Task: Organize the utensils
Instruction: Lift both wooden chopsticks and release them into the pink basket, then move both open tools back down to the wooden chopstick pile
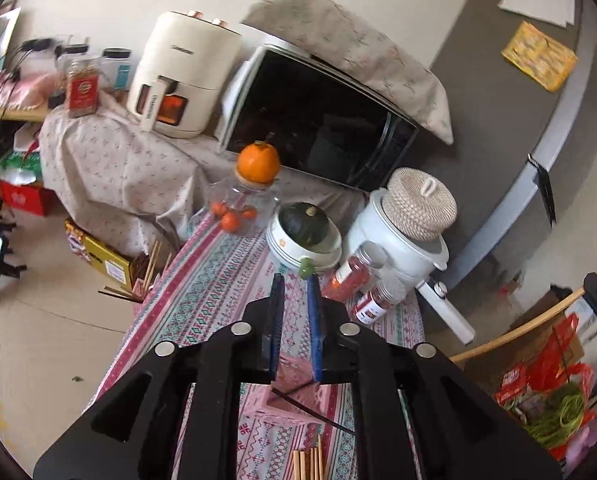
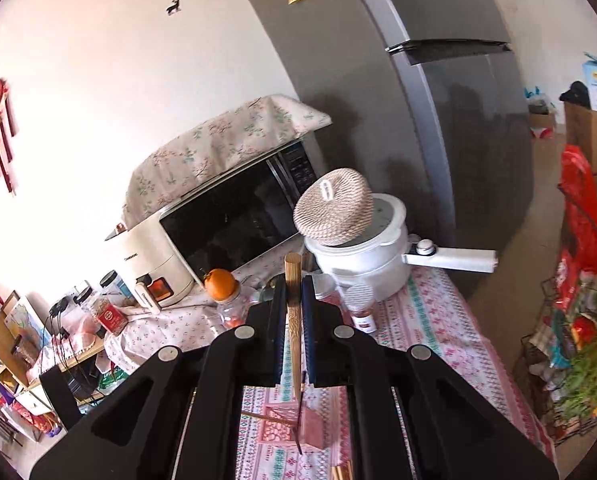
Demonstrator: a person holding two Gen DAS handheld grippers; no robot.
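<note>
My right gripper (image 2: 294, 300) has its fingers clamped on a pale wooden chopstick (image 2: 293, 312), blunt end up, tapered tip pointing down over a pink slotted holder (image 2: 294, 420) on the patterned tablecloth (image 2: 430, 332). A thin dark stick (image 2: 298, 416) leans in that holder (it shows under my left rig too). My left gripper (image 1: 295, 300) has its fingers apart with nothing between them, held above the same cloth. More light chopsticks (image 1: 308, 464) lie at the near edge of the table. Toward the far edge stand a white pot (image 1: 394, 236) with a woven lid (image 1: 420, 204), two red-filled jars (image 1: 354, 272), a bowl holding a dark squash (image 1: 304, 224), and a clear jar topped by an orange (image 1: 258, 162). Behind them sits a cloth-draped microwave (image 1: 318, 120).
</note>
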